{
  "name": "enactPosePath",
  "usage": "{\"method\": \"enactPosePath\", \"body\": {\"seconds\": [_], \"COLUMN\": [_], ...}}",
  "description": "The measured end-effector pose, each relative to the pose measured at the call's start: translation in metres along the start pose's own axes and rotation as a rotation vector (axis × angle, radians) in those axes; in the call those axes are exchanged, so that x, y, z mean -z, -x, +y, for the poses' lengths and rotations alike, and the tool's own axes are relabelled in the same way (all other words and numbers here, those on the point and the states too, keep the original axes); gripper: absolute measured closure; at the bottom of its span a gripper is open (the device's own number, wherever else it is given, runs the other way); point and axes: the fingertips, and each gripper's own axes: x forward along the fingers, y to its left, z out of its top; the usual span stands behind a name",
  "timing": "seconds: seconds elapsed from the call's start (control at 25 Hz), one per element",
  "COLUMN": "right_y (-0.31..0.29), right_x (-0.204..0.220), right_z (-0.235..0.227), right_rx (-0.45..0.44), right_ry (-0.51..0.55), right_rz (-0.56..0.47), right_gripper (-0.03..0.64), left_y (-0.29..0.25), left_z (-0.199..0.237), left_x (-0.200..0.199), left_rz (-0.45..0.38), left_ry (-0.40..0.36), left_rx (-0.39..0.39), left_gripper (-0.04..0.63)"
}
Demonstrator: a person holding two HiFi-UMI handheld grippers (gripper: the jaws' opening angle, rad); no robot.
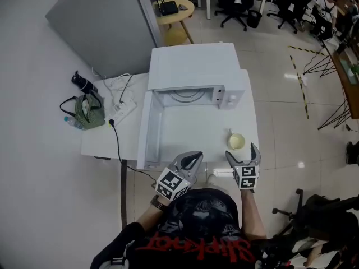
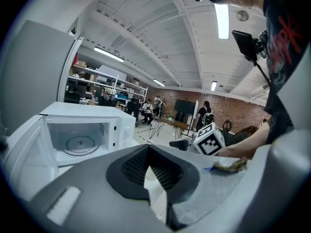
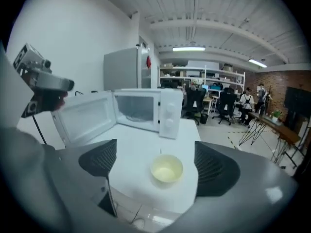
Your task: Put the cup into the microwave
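**Item: cup approach, right side, pickup not yet made**

- **Task thing.** Pale yellow round cup (image 1: 236, 142), empty as far as can be seen. It stands on the white worktop (image 1: 190, 128), near the front right edge, in front of the control-panel end of the white box microwave (image 1: 193, 66) and apart from it.
- **Orientation.** Upright, mouth to the ceiling. It is squat, so the long axis is hard to call; its axis of symmetry runs vertical.
- **Microwave.** The white door (image 1: 147, 133) is swung fully open to the left and the cavity is clear to view.
- **Right gripper** (image 1: 242, 153). Jaws stand wide apart with nothing held. The cup sits just ahead of them, centred in the gap and untouched.
- **Left gripper** (image 1: 193, 157). Jaws are together on nothing, over the front edge of the worktop beside the door.
- **Handling advice (judgement).** Advance the right gripper level until the pads flank the cup wall at mid height. Close evenly so the light cup does not skid or tip. Lift it upright and carry it left into the cavity, clear of the door.
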Motion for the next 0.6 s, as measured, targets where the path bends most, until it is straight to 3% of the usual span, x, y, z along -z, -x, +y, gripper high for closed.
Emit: {"method": "enactPosePath", "body": {"seconds": [0.08, 0.2, 0.44, 0.52, 0.6], "right_y": [-0.03, -0.071, -0.124, -0.133, -0.141], "right_x": [0.044, 0.096, 0.11, 0.114, 0.116], "right_z": [-0.018, -0.032, -0.028, -0.029, -0.031], "right_rx": [-0.01, -0.037, -0.118, -0.113, -0.115], "right_ry": [-0.051, -0.11, -0.091, -0.057, -0.018], "right_rz": [0.108, 0.231, 0.289, 0.295, 0.301], "right_gripper": [0.067, 0.034, 0.051, 0.133, 0.137], "left_y": [-0.002, -0.003, 0.002, 0.003, 0.005], "left_z": [-0.002, -0.003, -0.002, -0.001, 0.002], "left_x": [0.005, 0.014, 0.026, 0.032, 0.037], "left_rz": [0.017, 0.055, 0.101, 0.112, 0.119], "left_ry": [-0.001, 0.03, 0.065, 0.078, 0.092], "left_rx": [-0.012, -0.047, -0.124, -0.15, -0.171], "left_gripper": [0.597, 0.597, 0.597, 0.597, 0.597]}}
